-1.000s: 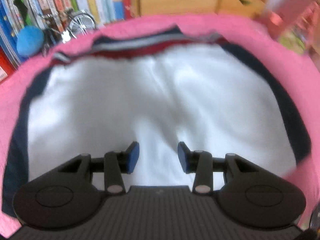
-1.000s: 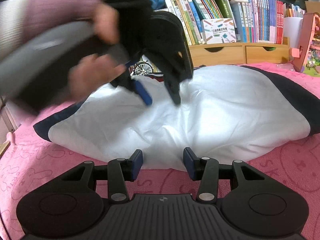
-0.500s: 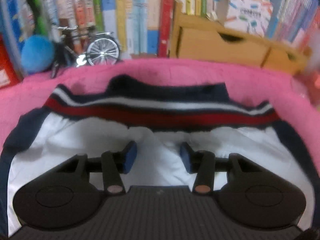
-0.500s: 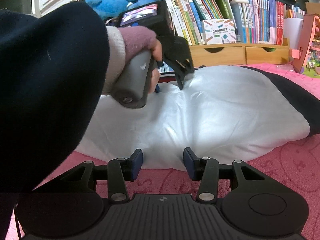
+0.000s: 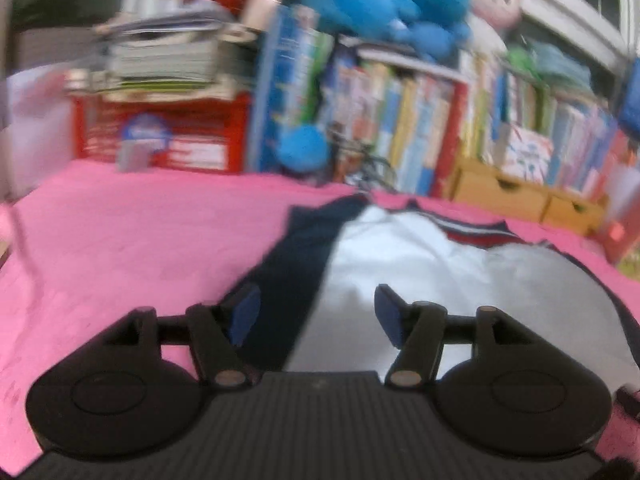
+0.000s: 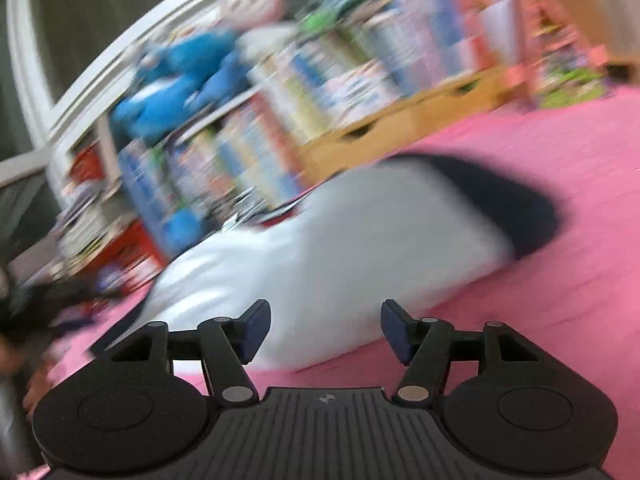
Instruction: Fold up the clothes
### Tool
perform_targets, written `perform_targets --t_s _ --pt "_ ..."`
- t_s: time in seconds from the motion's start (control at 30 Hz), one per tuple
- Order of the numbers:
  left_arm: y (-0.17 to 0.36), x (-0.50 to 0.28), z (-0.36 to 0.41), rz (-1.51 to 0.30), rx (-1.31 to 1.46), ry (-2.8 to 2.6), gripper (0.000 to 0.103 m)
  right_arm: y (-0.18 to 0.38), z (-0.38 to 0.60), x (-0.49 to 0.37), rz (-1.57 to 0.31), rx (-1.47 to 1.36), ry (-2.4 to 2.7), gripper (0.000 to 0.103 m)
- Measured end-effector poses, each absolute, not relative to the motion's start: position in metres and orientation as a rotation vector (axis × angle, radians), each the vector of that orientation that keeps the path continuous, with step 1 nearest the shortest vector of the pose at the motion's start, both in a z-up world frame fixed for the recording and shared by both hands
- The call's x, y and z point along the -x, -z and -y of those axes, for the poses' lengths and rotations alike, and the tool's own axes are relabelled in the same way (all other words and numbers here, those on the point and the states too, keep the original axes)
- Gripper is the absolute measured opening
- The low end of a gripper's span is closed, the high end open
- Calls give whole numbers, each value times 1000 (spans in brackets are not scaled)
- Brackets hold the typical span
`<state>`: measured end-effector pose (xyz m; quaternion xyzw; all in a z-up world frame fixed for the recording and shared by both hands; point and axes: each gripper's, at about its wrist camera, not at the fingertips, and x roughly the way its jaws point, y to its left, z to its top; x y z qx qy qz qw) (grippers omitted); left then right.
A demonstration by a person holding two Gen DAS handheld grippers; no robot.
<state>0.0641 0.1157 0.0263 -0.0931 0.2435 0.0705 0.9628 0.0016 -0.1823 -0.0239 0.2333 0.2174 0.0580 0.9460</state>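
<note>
Left wrist view: the left gripper (image 5: 316,314) is seen with its blue-padded fingers spread wide and nothing between them, held above the near left part of the white garment (image 5: 420,272). That garment is laid flat on the pink cloth (image 5: 132,240), with a navy band (image 5: 296,276) down its left side and a red, white and navy striped edge (image 5: 476,232) at the far end. Behind it, a packed bookshelf (image 5: 400,128), a wooden drawer box (image 5: 516,196), a blue plush toy (image 5: 380,4) up top and a red crate (image 5: 168,132) can be made out, all pretty smeared.

Over on the right wrist view everything is tilted and blurred. The right gripper (image 6: 326,330) is likewise spread wide and empty, positioned at the garment's (image 6: 340,248) near edge, and whether it's actually touching can't be told. A dark navy patch (image 6: 516,204) is seen at the garment's right end, with the pink cloth (image 6: 560,300) all around it.
</note>
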Motion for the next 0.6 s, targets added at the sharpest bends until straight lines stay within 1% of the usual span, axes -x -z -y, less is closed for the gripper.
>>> perform_targets --t_s 0.03,0.1,0.23,0.33,0.4,0.47,0.57,0.6 --pt "-23 -51 -125 -472 207 -158 68 25 194 0 -435 -479 -69 64" --pt "-17 -41 -136 -462 256 -158 69 28 219 0 -433 -505 28 65" --pt "-14 -26 -136 -455 300 -169 69 39 254 -13 -473 -594 121 65" --pt "-26 -12 -105 -404 228 -76 69 46 260 -25 -485 -625 121 67" --pt "-32 -7 -78 -377 163 -13 74 47 257 -32 -488 -612 119 69" --pt "-34 -5 -52 -358 104 53 74 47 253 -40 -492 -599 117 72" --pt "-26 -11 -37 -369 74 99 74 47 254 -46 -498 -606 91 75" --pt "-26 -15 -43 -372 88 84 74 47 255 -49 -499 -612 78 76"
